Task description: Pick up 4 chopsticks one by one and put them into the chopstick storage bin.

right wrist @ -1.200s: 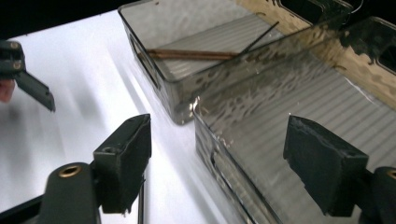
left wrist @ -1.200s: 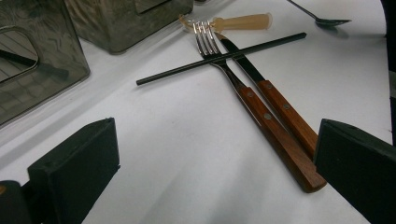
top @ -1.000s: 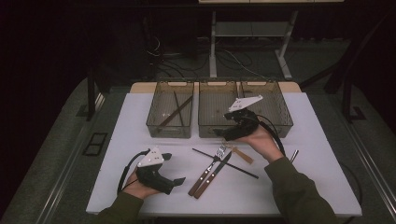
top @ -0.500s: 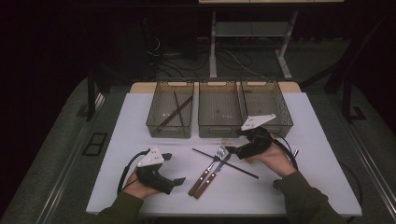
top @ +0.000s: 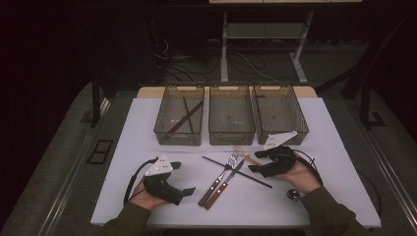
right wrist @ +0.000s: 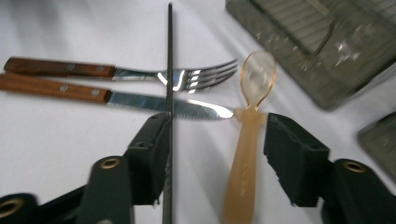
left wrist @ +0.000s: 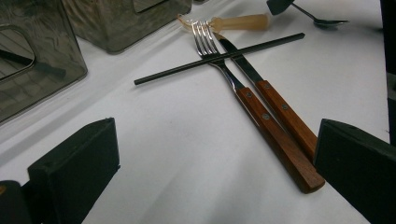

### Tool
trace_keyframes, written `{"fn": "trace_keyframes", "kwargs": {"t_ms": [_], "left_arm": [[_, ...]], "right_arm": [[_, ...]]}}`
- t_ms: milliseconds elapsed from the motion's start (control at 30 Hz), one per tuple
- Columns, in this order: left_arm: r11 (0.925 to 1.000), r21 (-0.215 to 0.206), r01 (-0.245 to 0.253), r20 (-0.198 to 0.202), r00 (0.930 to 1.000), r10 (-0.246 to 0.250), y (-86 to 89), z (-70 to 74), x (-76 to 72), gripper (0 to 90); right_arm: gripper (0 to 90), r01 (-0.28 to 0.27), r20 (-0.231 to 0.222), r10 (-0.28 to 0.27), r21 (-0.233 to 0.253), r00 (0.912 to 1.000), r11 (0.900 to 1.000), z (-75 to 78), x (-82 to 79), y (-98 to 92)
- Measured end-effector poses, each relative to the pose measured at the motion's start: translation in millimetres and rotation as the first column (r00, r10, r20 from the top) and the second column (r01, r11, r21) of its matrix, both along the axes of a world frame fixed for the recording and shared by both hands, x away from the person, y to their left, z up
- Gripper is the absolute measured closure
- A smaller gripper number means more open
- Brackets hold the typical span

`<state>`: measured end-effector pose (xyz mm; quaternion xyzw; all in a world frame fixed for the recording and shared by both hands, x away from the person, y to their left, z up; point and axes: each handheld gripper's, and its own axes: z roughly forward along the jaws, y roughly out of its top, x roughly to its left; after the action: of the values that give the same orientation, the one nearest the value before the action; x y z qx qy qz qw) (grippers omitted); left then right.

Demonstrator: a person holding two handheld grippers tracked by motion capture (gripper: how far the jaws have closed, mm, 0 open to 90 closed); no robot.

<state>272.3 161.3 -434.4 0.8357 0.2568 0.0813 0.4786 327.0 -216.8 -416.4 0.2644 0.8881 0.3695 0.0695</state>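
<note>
A fork point(top: 222, 174) and a knife point(top: 227, 178) with wooden handles lie side by side mid-table, a black chopstick point(top: 237, 172) across them. A translucent amber spoon point(top: 244, 155) lies just beyond them. My right gripper point(top: 255, 162) is low over the table and open; in the right gripper view the amber spoon's handle point(right wrist: 245, 158) lies between its jaws, apart from both, and the chopstick point(right wrist: 169, 70) runs along the left jaw. My left gripper point(top: 183, 178) rests at the front left, open and holding nothing, facing the fork point(left wrist: 224, 70) and knife point(left wrist: 285, 112).
Three clear bins stand in a row at the back: the left one point(top: 162, 129) holds dark chopsticks, the middle point(top: 231, 132) and right point(top: 295, 129) look bare. A small metal spoon point(top: 293, 194) lies by the right wrist. White table point(top: 147, 147) with open room at the left.
My right gripper has come down from over the right bin to the table and now straddles the amber spoon's handle. The left gripper has stayed put.
</note>
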Motion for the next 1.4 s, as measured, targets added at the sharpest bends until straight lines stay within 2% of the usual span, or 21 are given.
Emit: {"fn": "trace_keyframes", "kwargs": {"t_ms": [233,367,467,600,667,767,967,1067,1233,1333,1400], "left_arm": [[1.0000,0.001,0.002,0.005,1.0000,-0.002,-0.3,0.0,-0.2,0.0],[1.0000,0.004,0.004,0.004,1.0000,-0.004,-0.7,0.1,-0.6,0.0],[1.0000,0.005,0.005,0.005,1.0000,-0.005,-0.8,-0.1,-0.4,0.0],[0.9999,0.008,0.007,0.004,1.0000,-0.007,-0.7,0.1,-0.4,0.0],[0.9999,0.011,0.008,0.004,1.0000,-0.008,-0.8,0.1,-0.4,0.0],[0.9999,0.010,0.008,0.004,1.0000,-0.008,-1.0,0.1,-0.8,0.0],[0.9999,0.010,0.008,0.003,1.0000,-0.009,-1.2,0.0,-0.8,0.0],[0.9999,0.011,0.009,0.003,1.0000,-0.009,-1.2,-0.1,-0.8,0.0],[0.9999,0.011,0.008,0.004,1.0000,-0.008,-1.2,0.0,-0.8,0.0],[0.9999,0.011,0.008,0.005,1.0000,-0.008,-1.0,0.2,-0.8,0.0],[0.9999,0.011,0.009,0.004,1.0000,-0.009,-1.0,0.1,-0.7,0.0]], "right_arm": [[61.3,-0.068,-0.068,0.065,-0.029,0.9955,0.997,-10.8,-7.8,5.0],[68.0,-0.084,-0.075,0.081,-0.048,0.9939,0.995,-15.8,-6.6,9.9],[71.9,-0.096,-0.093,0.092,-0.039,0.9914,0.995,-18.4,-5.9,13.2],[74.9,-0.104,-0.090,0.099,-0.046,0.9910,0.994,-20.9,-6.3,17.1],[76.2,-0.119,-0.072,0.113,-0.077,0.9909,0.990,-23.5,-4.9,18.2],[78.6,-0.127,-0.075,0.121,-0.071,0.9898,0.989,-24.3,-6.2,20.8],[84.4,-0.128,-0.042,0.124,-0.103,0.9914,0.986,-24.9,-6.5,21.4],[85.1,-0.123,-0.056,0.118,-0.091,0.9914,0.988,-24.7,-7.3,22.0],[85.6,-0.122,-0.049,0.117,-0.098,0.9919,0.988,-24.5,-7.0,21.9],[85.6,-0.119,-0.065,0.113,-0.084,0.9914,0.989,-24.0,-6.6,21.3],[85.6,-0.113,-0.059,0.108,-0.085,0.9923,0.990,-23.0,-6.2,20.0]]}}
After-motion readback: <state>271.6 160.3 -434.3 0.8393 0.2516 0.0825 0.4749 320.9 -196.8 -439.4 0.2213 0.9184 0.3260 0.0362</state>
